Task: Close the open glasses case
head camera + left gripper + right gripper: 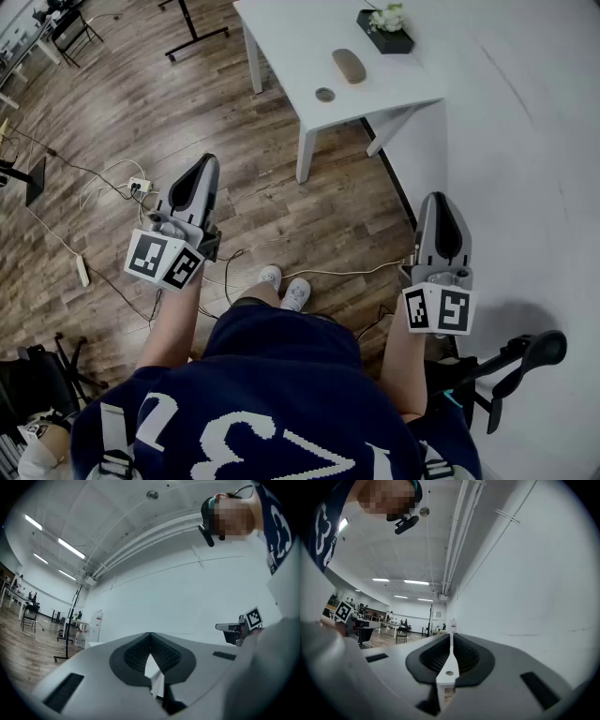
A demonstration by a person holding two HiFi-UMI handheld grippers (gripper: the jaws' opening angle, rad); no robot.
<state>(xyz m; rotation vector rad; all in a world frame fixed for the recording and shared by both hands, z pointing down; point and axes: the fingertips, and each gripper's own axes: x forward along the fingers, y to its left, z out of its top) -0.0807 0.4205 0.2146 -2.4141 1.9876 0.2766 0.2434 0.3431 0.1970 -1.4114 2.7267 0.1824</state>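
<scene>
A tan oval glasses case point(349, 66) lies on the white table point(300, 37) far ahead of me; from here I cannot tell how its lid stands. Both grippers hang in the air well short of the table, over the floor. My left gripper point(204, 164) is shut with nothing in it. My right gripper point(439, 202) is shut and empty too. In the left gripper view the jaws of the left gripper point(150, 637) meet at their tips, with a sliver of table point(153, 670) below them. In the right gripper view the right gripper point(451, 637) shows only a thin strip of table point(449, 660).
On the table also sit a small round disc point(325, 95) and a dark planter with white flowers point(384, 31). Cables and a power strip point(82, 270) lie on the wood floor. A white wall point(525, 141) runs along the right. A black stand point(516, 361) is at lower right.
</scene>
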